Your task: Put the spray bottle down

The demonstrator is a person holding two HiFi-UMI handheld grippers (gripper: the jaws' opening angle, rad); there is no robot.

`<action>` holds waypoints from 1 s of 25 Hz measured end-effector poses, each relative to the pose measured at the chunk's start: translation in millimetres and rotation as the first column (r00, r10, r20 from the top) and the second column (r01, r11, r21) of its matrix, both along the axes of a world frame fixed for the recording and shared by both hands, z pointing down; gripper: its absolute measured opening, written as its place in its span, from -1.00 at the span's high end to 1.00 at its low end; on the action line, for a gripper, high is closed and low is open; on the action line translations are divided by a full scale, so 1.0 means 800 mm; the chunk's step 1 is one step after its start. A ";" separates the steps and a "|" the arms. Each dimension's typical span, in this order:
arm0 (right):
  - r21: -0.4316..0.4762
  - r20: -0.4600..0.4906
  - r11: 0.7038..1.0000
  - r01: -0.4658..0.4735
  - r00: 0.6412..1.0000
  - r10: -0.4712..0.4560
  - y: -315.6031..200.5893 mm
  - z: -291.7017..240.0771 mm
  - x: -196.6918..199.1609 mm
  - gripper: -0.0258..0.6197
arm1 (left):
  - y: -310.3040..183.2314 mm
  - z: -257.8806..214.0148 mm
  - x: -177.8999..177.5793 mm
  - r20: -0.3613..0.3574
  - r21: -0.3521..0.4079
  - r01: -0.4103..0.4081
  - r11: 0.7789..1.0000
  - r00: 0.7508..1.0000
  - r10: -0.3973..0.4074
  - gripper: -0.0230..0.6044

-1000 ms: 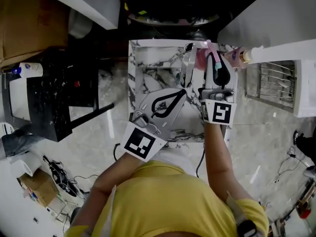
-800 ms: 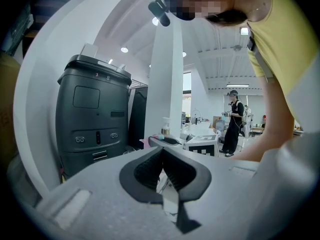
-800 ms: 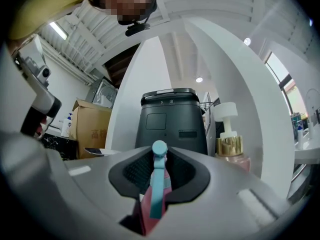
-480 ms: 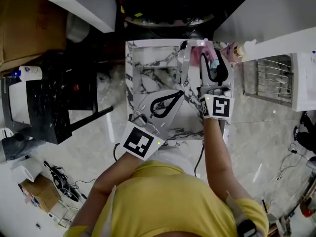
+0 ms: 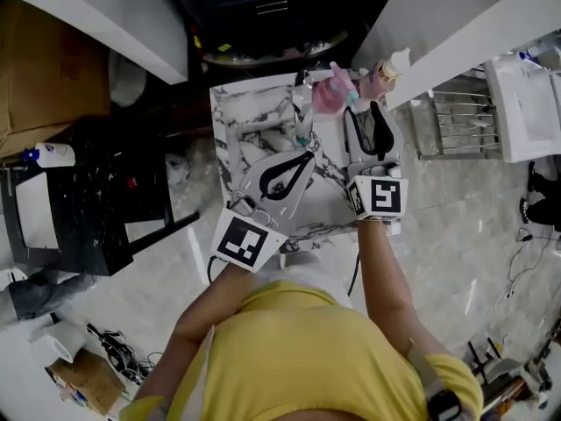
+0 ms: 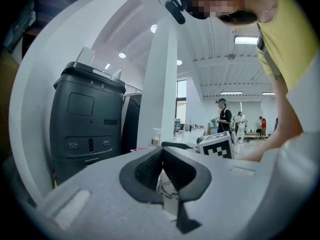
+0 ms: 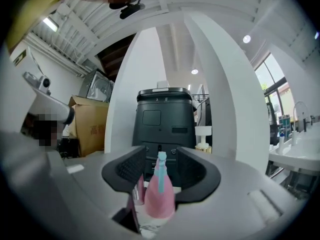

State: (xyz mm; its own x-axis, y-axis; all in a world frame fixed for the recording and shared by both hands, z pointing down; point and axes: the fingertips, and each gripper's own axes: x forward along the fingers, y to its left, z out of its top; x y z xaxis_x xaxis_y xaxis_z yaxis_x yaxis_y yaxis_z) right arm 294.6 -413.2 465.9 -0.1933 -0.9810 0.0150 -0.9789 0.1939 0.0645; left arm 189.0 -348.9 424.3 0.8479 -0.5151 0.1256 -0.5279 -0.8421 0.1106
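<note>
The pink spray bottle (image 5: 330,96) with a teal trigger stands upright on the marble table (image 5: 254,112), near its far right corner. In the right gripper view the spray bottle (image 7: 160,194) sits in line with the gap of my right gripper (image 7: 161,171). Those jaws are opening and their pads stand clear of the bottle on both sides. From the head view the right gripper (image 5: 365,112) lies just right of the bottle and nearer the person. My left gripper (image 5: 302,121) hovers over the table's middle, jaws together and empty, also seen as the left gripper (image 6: 161,156).
A smaller pink bottle (image 7: 138,191) stands behind the spray bottle. A tall black machine (image 7: 165,119) lies beyond the table. A cream pump bottle (image 5: 391,63) sits on a white ledge, with a wire rack (image 5: 456,121) at right. A black stand (image 5: 96,191) is left.
The right gripper's jaws have spread off the spray bottle and drawn back toward the person; the bottle stays standing on the table. The left gripper shifted slightly.
</note>
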 end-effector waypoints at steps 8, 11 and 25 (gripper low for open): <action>0.016 -0.019 0.996 -0.092 0.996 0.092 0.076 -0.058 0.003 0.90 | 0.015 -0.028 -0.011 -0.036 0.055 -0.022 0.998 0.999 0.024 0.92; 0.019 -0.004 0.992 -0.122 0.993 0.122 0.103 -0.079 0.002 0.92 | 0.023 -0.032 -0.015 -0.027 0.068 -0.032 0.997 0.999 0.034 0.92; 0.056 -0.050 0.981 -0.183 0.981 0.186 0.200 -0.166 -0.029 0.92 | 0.062 -0.097 -0.037 -0.044 0.123 -0.012 0.992 0.999 0.017 0.92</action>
